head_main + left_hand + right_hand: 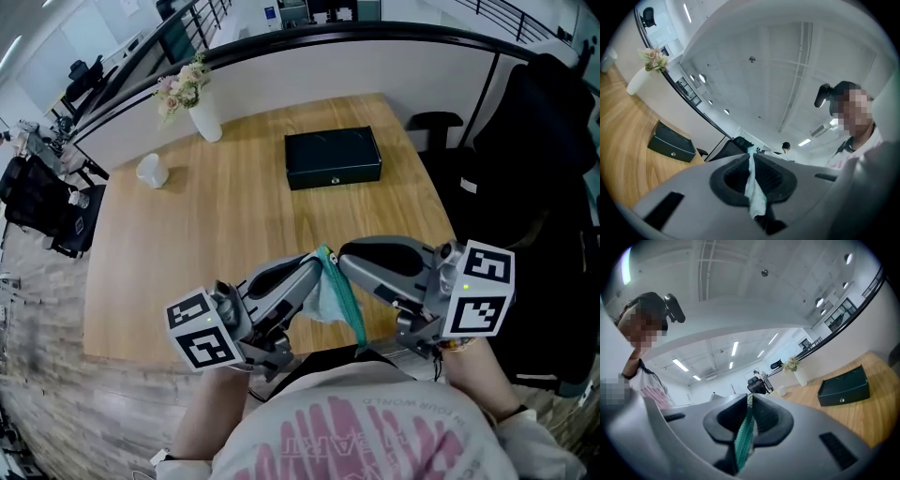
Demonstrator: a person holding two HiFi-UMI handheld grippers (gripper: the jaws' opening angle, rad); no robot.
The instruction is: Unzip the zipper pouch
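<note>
Pouch (328, 292) hangs in the air between the two tools, over the near edge of the table (234, 216) and close to the person's chest, well apart from the black box (333, 157) farther back. The left tool (313, 265) comes in from the left and is clenched on the pale fabric at the pouch's top. The right tool (344, 262) comes in from the right, tip almost against tip with the left, and is clamped on the teal zipper (743, 437), whose toothed strip shows between its pads. The zipper's long axis runs from the meeting tips down and back toward the person, along the right tool's side. Both tools are equally near, but only the right one sits on the zipper line, so the opening pull likely falls to it while the left anchors the fabric. Whether the slider itself is gripped cannot be told.
</note>
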